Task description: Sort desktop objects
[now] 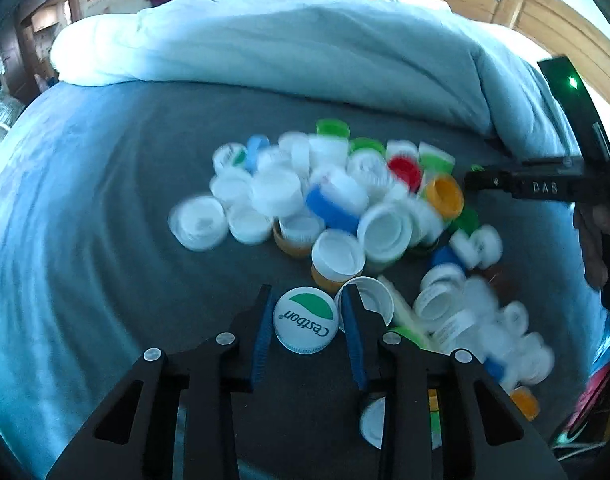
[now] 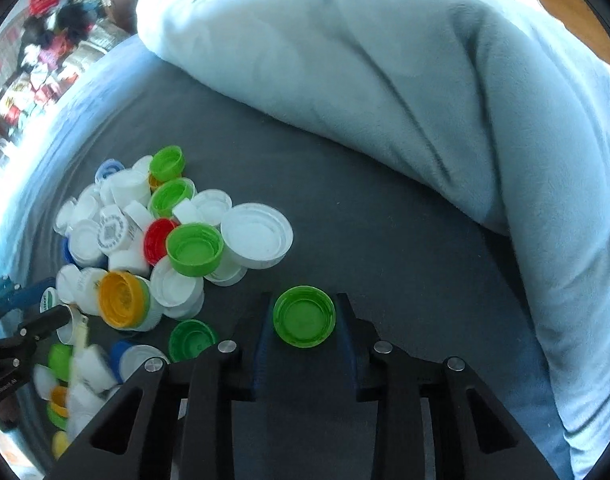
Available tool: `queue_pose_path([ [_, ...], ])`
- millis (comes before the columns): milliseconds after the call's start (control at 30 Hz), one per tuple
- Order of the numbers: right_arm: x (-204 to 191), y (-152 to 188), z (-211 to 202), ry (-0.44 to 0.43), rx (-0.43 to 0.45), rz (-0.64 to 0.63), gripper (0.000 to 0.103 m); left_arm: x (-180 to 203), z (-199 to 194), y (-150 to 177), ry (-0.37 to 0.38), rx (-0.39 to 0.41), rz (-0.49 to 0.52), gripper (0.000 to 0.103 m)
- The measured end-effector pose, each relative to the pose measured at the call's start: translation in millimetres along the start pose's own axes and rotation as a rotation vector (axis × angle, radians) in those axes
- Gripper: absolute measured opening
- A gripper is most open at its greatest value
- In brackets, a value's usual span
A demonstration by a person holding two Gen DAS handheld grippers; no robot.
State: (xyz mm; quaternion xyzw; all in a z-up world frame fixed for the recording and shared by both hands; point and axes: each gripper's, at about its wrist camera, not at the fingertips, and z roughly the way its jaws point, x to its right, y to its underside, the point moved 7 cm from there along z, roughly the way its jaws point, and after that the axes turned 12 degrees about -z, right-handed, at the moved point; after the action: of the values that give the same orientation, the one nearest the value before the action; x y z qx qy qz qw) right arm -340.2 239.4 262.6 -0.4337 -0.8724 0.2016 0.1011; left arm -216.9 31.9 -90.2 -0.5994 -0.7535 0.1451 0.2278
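**Left wrist and right wrist views: one bottle cap between each pair of fingers**

Left wrist view first: the left gripper (image 1: 307, 312) points down at a dark grey cloth surface (image 1: 117, 208), its blue-padded fingers (image 1: 261, 344) pressed on either side of a round white plastic cap with a green crescent and the word "Cestbon" (image 1: 305, 319). The cap lies print side up, and both pads touch its rim. Just beyond it spreads a blurred heap of plastic bottle caps (image 1: 337, 200), mostly white, with blue, green, red and orange ones mixed in. An open white cap (image 1: 369, 298) sits against the outer side of the right-hand finger. At the right edge, the black body of the other tool (image 1: 545, 186) reaches over the heap.

Right wrist view: the right gripper (image 2: 304, 322) is clamped on a bright green round plastic cap (image 2: 304, 322) lying hollow side up on the same dark cloth, a little apart from the heap. Both dark pads meet its rim. To the left, the pile shows sharply: a large white cap (image 2: 257, 236), a green open cap (image 2: 194, 249), a red cap (image 2: 157, 238) and an orange cap (image 2: 119, 298). A pale blue rumpled blanket (image 2: 385, 80) lies behind and to the right. The left gripper's tip shows at the left edge.
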Motion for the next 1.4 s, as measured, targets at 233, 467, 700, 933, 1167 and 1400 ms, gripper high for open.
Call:
queue_pose_path([
  [233,8,-45,-98,0.000,0.060,0.057,0.031,29,-94,-76,-0.037,0.118,-0.067,0.029],
  [467,2,-82,-182,-0.029,0.122,0.056,0.031,59,-142,-121,-0.061,0.097,-0.050,0.029],
  [700,1,-89,-212,-0.059,0.148,0.085,0.031,80,-174,-123,-0.052,0.171,0.000,0.030],
  [933,-3,-83,-212,-0.070,0.145,0.101,0.031,85,-168,-123,-0.079,0.172,0.043,0.040],
  [1167,-1,-80,-203,-0.074,0.134,0.114,0.031,72,-144,-93,-0.034,0.098,0.041,0.040],
  [1400,-1,-59,-177,-0.088,0.073,0.108,0.032,27,-83,-29,-0.094,-0.048,0.014,0.040],
])
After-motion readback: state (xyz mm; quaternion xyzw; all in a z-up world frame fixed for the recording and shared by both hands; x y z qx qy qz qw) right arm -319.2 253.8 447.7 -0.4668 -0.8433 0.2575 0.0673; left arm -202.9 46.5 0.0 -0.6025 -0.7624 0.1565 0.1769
